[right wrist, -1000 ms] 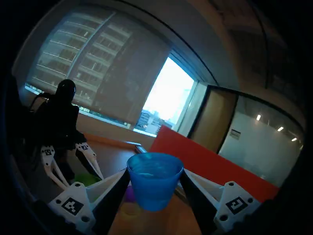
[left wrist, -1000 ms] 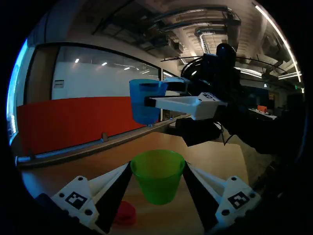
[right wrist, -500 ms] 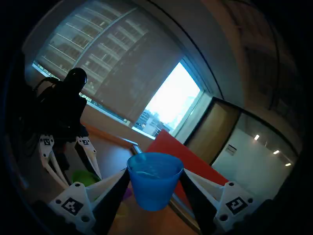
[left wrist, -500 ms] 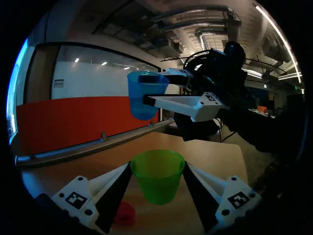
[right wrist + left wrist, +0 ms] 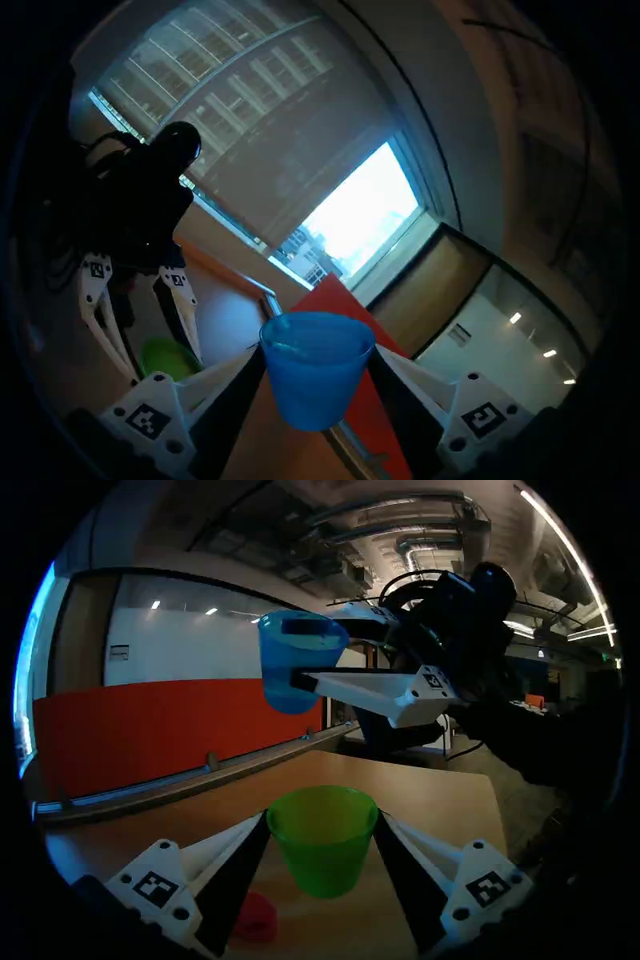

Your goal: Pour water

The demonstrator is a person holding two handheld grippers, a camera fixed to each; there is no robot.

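Observation:
In the left gripper view my left gripper (image 5: 323, 844) is shut on an empty green cup (image 5: 323, 850), held upright just above the wooden table (image 5: 432, 800). Higher up and beyond it, my right gripper (image 5: 302, 654) is shut on a blue cup (image 5: 298, 662) that leans toward the camera, with water inside. In the right gripper view the blue cup (image 5: 315, 368) sits between my right gripper's (image 5: 317, 376) fingers, tilted. Off to the lower left there, the green cup (image 5: 168, 357) rests in the left gripper (image 5: 152, 320).
A small red lid-like object (image 5: 256, 916) lies on the table under the left finger. A red partition (image 5: 160, 728) and a glass wall stand behind the table. A bright window (image 5: 352, 220) lies beyond the table in the right gripper view.
The right gripper has risen and tipped the blue cup further over the green cup. The left gripper and green cup have stayed still.

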